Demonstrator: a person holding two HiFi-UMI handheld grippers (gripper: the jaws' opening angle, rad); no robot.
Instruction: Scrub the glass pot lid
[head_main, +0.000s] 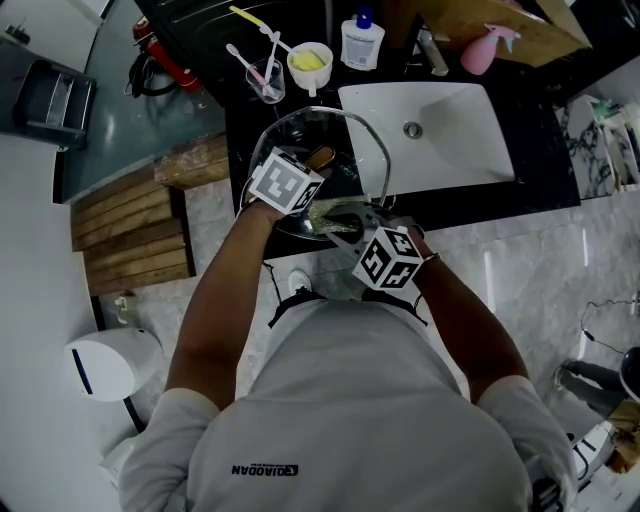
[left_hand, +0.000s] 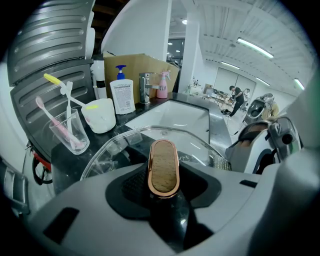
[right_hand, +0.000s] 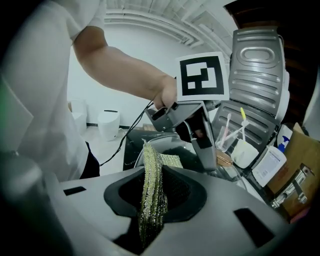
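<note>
– What has your left gripper got?
– My left gripper (left_hand: 164, 210) is closed on the dark stem of the handle (left_hand: 163, 167), the wood-topped one with a copper rim, so I hold the glass pot lid (left_hand: 125, 142) by it. The jaws stand fairly wide apart because the stem fills the gap.
– Where is the lid?
– Held tilted at the near edge of the black surface (head_main: 240, 125), just left of the white sink (head_main: 450, 140). Beyond it on the surface stand a clear cup (left_hand: 82, 135) with toothbrushes (left_hand: 50, 116), a white cup (left_hand: 102, 115) and a pump bottle (left_hand: 122, 95).
– And the right side?
– My right gripper (right_hand: 150, 220) is clamped on a glittery green-gold scrub pad (right_hand: 150, 170), which stands on edge between the jaws and pokes out toward the lid. In the head view the pad reaches the lid's near side. Whether it presses on the glass I cannot tell
</note>
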